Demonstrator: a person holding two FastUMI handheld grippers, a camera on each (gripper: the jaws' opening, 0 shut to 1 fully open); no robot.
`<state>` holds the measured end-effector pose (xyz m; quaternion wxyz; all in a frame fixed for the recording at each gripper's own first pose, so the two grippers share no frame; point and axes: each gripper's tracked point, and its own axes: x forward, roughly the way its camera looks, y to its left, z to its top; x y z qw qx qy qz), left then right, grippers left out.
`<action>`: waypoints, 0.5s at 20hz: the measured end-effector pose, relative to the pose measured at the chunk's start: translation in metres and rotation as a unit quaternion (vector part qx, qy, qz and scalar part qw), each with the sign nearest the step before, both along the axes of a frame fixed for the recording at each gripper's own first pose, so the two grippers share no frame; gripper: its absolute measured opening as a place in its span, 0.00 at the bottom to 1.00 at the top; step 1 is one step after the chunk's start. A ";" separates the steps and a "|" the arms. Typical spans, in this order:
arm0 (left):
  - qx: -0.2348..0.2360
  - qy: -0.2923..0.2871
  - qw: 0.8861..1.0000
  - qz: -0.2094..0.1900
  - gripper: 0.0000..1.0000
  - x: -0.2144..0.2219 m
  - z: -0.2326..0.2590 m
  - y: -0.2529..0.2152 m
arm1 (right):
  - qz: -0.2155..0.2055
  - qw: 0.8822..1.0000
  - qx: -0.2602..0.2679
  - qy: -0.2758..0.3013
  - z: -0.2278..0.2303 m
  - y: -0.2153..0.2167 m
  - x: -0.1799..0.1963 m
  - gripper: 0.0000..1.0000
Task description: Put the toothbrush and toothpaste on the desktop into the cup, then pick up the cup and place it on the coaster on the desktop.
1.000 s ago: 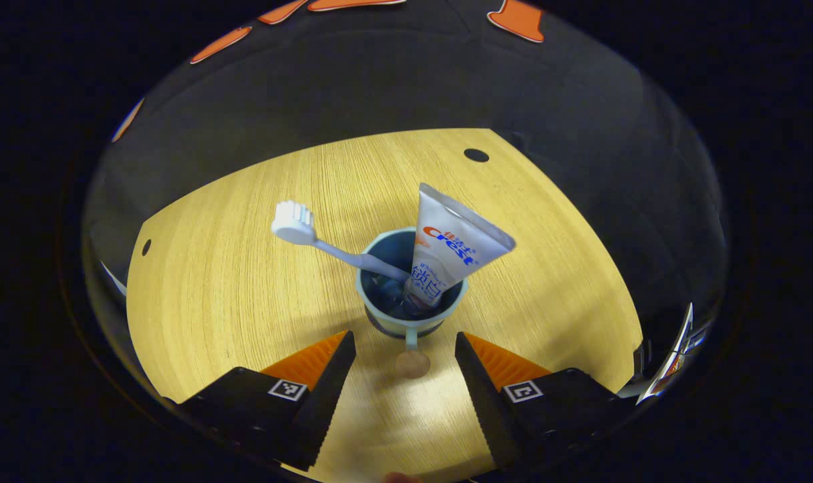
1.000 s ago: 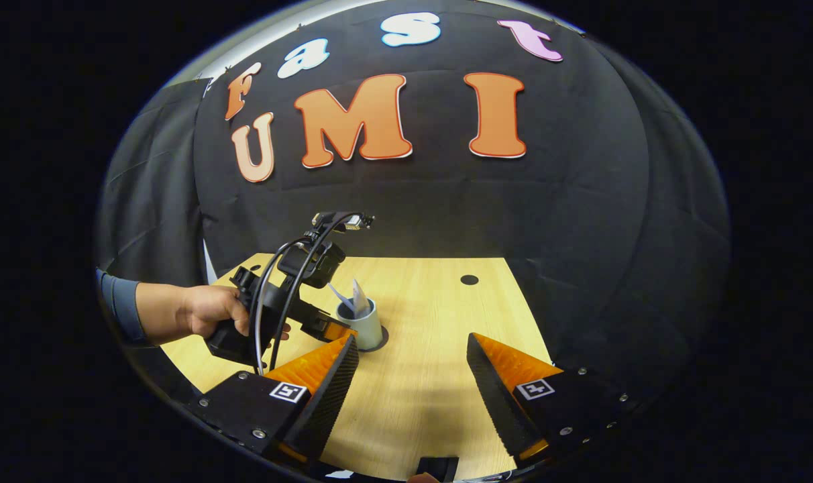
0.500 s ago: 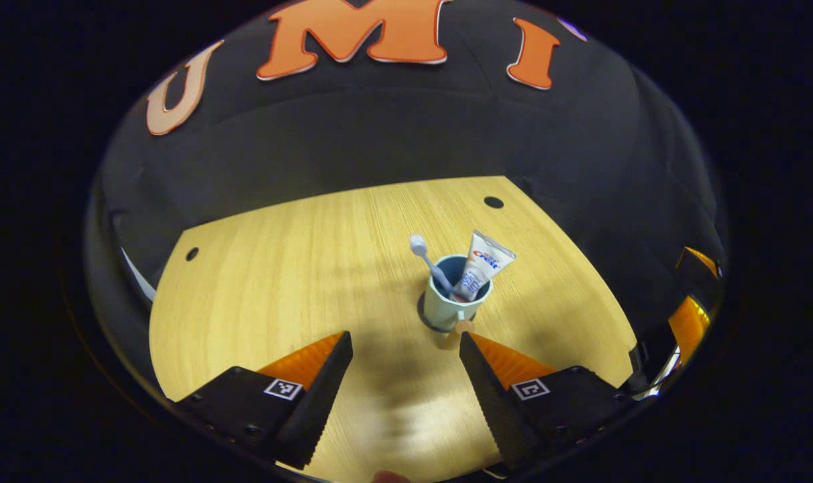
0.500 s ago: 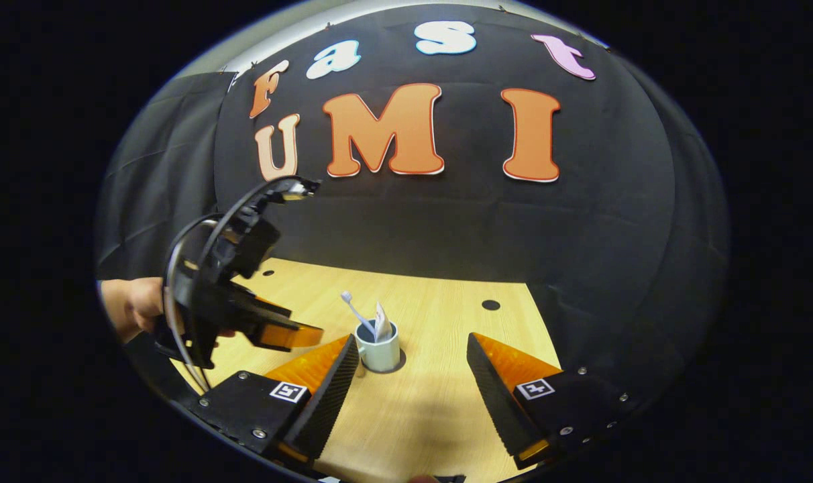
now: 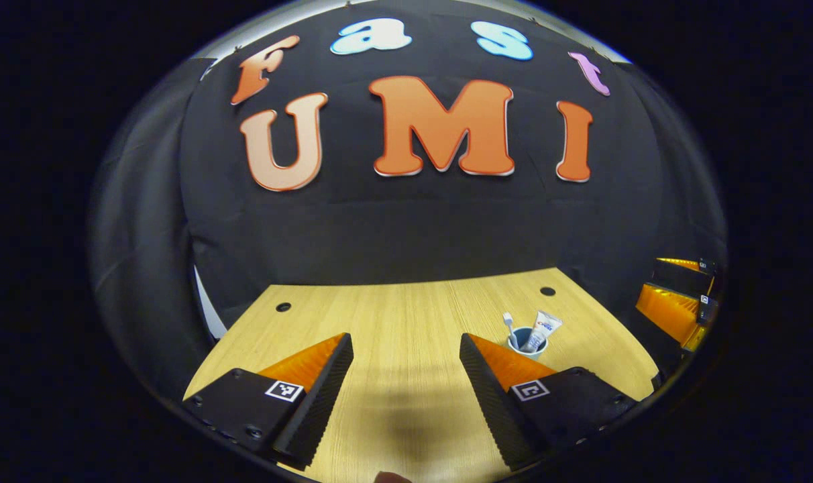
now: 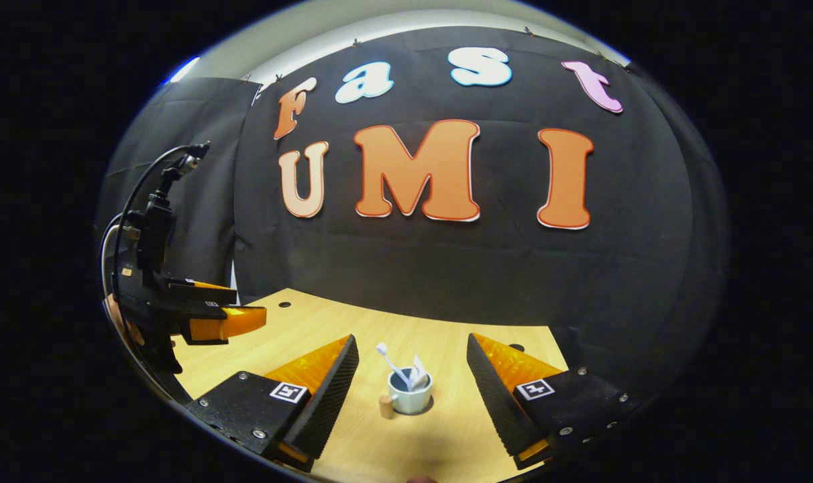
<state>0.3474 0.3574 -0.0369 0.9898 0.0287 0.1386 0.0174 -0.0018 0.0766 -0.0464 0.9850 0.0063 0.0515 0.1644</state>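
A pale cup [image 6: 410, 397] with a knobbed handle [image 6: 384, 406] stands upright on a dark coaster [image 6: 431, 405]. In it lean a white toothbrush [image 6: 388, 359] and a toothpaste tube [image 6: 418, 373]. My right gripper [image 6: 412, 350] hovers open above and short of the cup, holding nothing. My left gripper [image 5: 406, 349] is open and empty, raised well back from the cup [image 5: 528, 342], which holds the toothbrush [image 5: 507, 320] and toothpaste [image 5: 546, 327] beyond its right finger. In the right gripper view the left gripper [image 6: 242, 305] hangs at the far left.
The wooden desktop [image 5: 393, 315] has small round holes [image 5: 283, 306] near its back corners and ends at the black cloth wall. In the left gripper view, the right gripper [image 5: 678, 302] shows at the right edge. A hand [image 6: 115, 315] holds the left gripper.
My left gripper has pulled up and back from the cup, which now looks small and far off. The right gripper's view has tilted up and the cup now lies between its fingers.
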 end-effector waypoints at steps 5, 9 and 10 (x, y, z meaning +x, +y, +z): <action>0.005 -0.101 0.995 0.010 0.96 -0.018 0.051 0.040 | 0.011 0.999 -0.005 -0.031 0.018 0.043 -0.004 0.98; 0.000 -0.137 0.991 0.008 0.96 -0.024 0.066 0.058 | 0.003 0.999 0.008 -0.053 0.033 0.064 -0.007 0.98; -0.002 -0.145 0.989 0.004 0.96 -0.026 0.070 0.059 | -0.002 0.999 0.009 -0.054 0.032 0.067 -0.006 0.97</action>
